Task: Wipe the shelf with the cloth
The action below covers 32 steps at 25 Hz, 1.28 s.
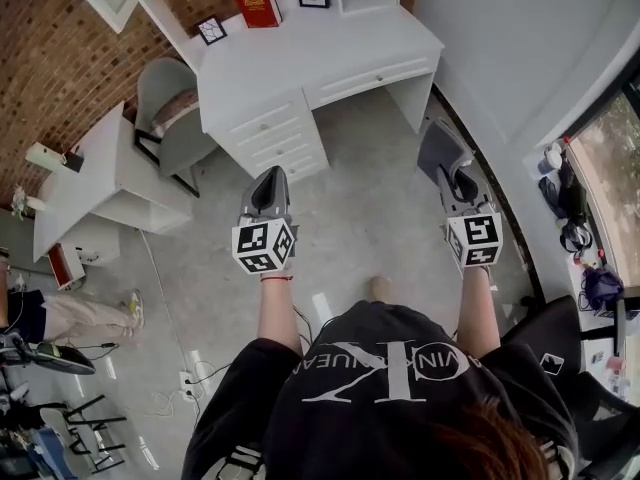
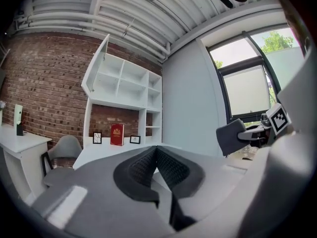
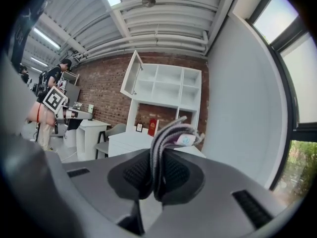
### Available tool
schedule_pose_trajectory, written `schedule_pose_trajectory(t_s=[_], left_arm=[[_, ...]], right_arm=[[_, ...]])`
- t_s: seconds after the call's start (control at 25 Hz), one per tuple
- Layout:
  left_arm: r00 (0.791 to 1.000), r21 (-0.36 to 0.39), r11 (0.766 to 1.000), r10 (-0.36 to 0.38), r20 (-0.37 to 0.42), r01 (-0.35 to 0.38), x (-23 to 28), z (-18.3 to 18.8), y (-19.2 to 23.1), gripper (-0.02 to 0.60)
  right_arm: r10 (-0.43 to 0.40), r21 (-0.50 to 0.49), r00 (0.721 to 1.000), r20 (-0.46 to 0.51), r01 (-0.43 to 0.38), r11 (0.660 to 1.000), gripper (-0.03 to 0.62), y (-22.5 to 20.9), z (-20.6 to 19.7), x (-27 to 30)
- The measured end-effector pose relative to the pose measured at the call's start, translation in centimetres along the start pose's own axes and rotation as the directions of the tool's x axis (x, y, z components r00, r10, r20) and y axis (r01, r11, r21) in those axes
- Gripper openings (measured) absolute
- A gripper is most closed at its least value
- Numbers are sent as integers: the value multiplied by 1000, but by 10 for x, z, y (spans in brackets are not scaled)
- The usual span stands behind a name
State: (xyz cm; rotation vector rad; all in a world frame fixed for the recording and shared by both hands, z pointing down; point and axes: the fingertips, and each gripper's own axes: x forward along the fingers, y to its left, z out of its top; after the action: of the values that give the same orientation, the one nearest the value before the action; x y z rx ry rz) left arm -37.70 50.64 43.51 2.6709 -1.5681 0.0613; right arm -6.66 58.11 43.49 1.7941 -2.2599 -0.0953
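One cloth (image 3: 171, 135), clamped in the right hand-held gripper (image 3: 158, 157).

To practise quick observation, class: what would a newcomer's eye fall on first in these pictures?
The folded grey cloth pinched in the shut right hand-held gripper stands out first, while the left hand-held gripper is shut and empty. Ahead, a white desk with drawers, carrying an upright red book, stands against a red brick wall.
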Motion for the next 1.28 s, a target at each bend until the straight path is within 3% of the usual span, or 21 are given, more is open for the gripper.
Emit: schedule_pose_trajectory(t_s=[0.4,0.68,1.0,1.28], left_arm=[[1000,-11,1000,-11,22,12,89,15,-5,11],[998,-34,999,-37,55,39,137,29,-16,11],[998,-28,997,-66,-2,66,174,9,-28,11],[998,-40,998,-53,25,54,226,10,-10,11]], right_arm=[[31,-26,999,14,-30,999,59,-46,8,73],[29,-33,999,20,-29,999,58,-76,10,89],[45,12,999,13,-45,999,58,-92,-4,110],[48,4,999,14,-48,999,60,-110,-5,157]])
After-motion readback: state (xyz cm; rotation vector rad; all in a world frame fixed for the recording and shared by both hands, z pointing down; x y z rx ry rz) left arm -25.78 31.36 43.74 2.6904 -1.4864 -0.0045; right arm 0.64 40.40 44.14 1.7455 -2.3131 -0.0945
